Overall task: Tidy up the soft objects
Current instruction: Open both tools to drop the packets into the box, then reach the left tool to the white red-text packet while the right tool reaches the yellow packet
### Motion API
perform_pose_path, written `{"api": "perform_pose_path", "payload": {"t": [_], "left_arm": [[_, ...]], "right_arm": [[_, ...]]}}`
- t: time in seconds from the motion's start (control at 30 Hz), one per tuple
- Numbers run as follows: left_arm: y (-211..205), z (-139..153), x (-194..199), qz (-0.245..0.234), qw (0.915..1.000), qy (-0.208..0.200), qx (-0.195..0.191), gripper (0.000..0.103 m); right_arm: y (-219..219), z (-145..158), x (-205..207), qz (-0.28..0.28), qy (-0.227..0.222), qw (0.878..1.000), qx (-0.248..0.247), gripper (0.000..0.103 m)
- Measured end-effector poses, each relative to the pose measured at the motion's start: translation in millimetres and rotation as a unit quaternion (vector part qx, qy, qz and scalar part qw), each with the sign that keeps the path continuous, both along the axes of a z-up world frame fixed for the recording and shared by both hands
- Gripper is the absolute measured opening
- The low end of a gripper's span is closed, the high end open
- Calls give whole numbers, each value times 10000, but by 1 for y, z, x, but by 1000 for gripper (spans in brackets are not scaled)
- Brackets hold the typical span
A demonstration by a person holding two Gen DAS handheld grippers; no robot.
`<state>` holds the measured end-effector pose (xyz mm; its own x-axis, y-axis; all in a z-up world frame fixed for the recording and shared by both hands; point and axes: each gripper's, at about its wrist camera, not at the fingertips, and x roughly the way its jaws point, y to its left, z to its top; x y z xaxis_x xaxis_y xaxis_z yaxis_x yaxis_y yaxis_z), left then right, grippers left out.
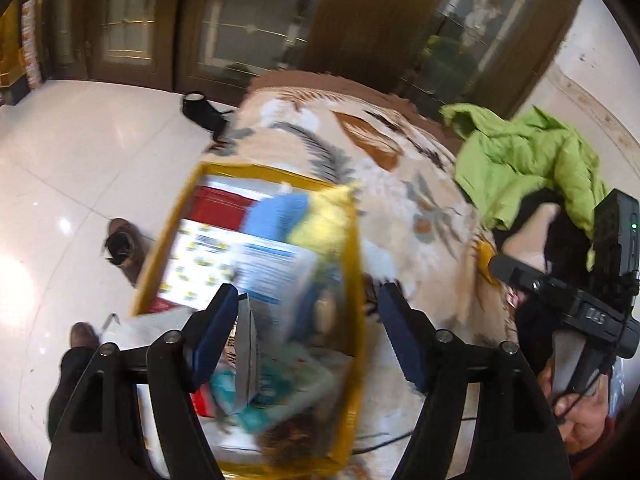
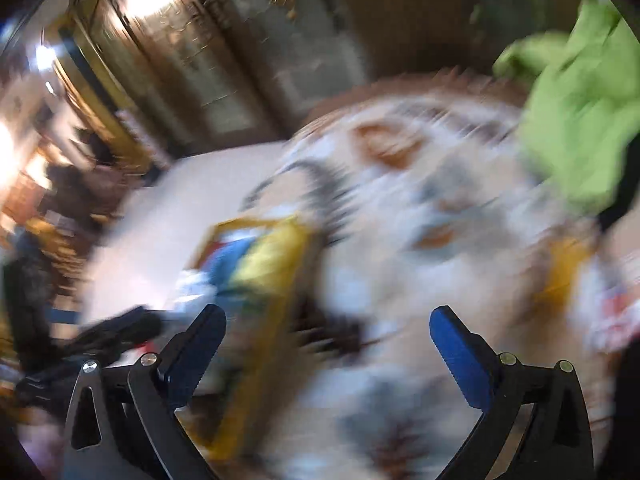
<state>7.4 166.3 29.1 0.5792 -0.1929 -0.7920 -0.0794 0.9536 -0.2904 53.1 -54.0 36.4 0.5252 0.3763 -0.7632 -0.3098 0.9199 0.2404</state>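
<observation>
A yellow-rimmed box (image 1: pixel 356 264) stands on a floral blanket (image 1: pixel 416 200) and holds a blue soft item (image 1: pixel 276 216), a yellow soft item (image 1: pixel 324 220) and packets. My left gripper (image 1: pixel 308 300) hovers open over the box with nothing between its fingers. A bright green jacket (image 1: pixel 528 160) lies crumpled at the blanket's far right. The right wrist view is badly blurred: the same box (image 2: pixel 280 292) is left of centre and the green jacket (image 2: pixel 580 112) is at the upper right. My right gripper (image 2: pixel 328 320) is open and empty over the blanket (image 2: pixel 420 208).
White tiled floor (image 1: pixel 80 168) spreads to the left, with a brown shoe (image 1: pixel 124 248) and a black item (image 1: pixel 200 110) on it. Dark wooden glass-door cabinets (image 1: pixel 224 24) line the back. The other gripper's body (image 1: pixel 592 304) and a hand (image 1: pixel 584 412) are at the right edge.
</observation>
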Motion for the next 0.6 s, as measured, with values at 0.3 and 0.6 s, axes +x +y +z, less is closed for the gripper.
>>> {"api": "perform_pose_path", "payload": {"t": [0.3, 0.6], "left_arm": [[-61, -13, 11, -706, 9971, 266, -70, 72], [-95, -24, 17, -1053, 9937, 389, -13, 72]], "right_arm": [[-74, 34, -12, -1134, -1190, 9667, -1962, 103], [-149, 22, 6, -1530, -251, 9869, -443, 103]]}}
